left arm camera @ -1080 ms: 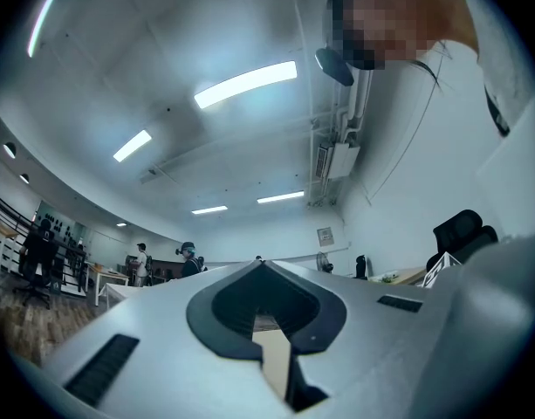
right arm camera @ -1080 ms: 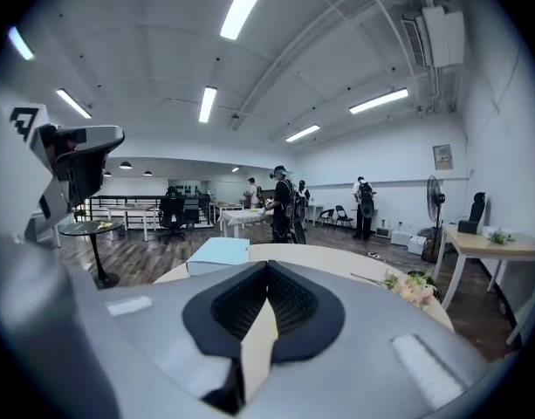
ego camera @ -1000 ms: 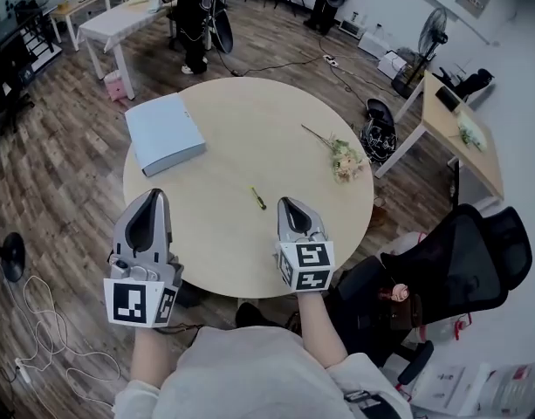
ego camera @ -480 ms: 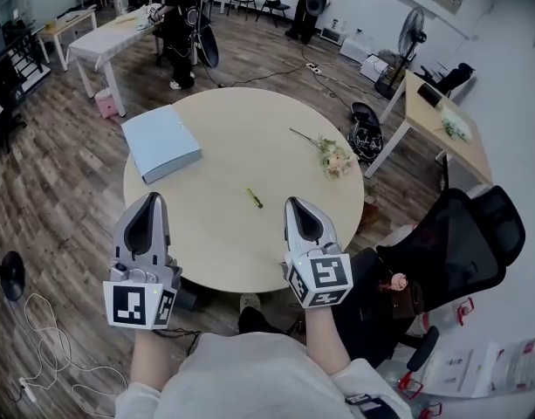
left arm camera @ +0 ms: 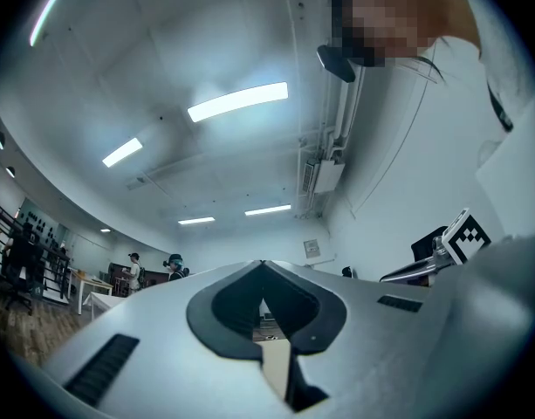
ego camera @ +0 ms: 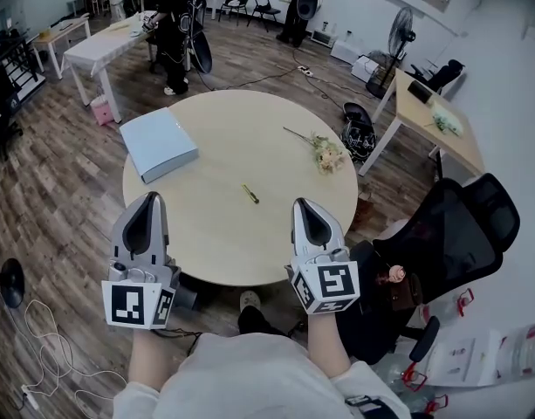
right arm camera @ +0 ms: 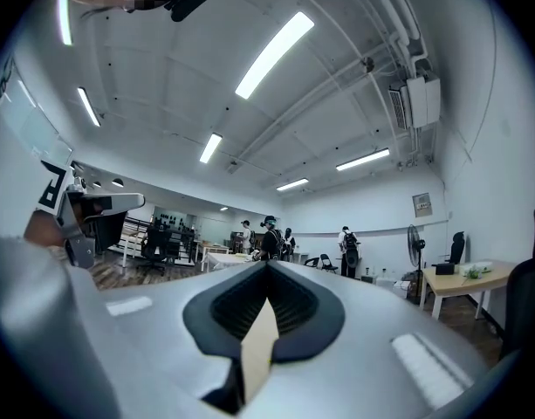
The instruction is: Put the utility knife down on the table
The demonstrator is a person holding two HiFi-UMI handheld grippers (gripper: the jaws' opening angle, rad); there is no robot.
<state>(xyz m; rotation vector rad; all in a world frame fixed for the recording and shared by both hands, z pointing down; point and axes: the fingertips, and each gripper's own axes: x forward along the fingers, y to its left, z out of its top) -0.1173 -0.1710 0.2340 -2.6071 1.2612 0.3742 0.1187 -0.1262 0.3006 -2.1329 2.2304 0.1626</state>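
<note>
The utility knife, small and yellow-green, lies flat near the middle of the round wooden table. My left gripper hovers at the table's near left edge, shut and empty. At the near right edge my right gripper is also shut, with nothing in it. Both are well short of the knife. In the left gripper view the left gripper has its jaws closed together and points up at the ceiling. The right gripper in the right gripper view looks out across the room, its jaws closed too.
A light blue book lies on the table's far left, and a bunch of flowers at its right. A black office chair stands to the right. Further back are desks, a fan and people standing.
Both grippers have drawn back a little toward the near table edge, the right one shifting rightward. The knife has stayed where it lies.
</note>
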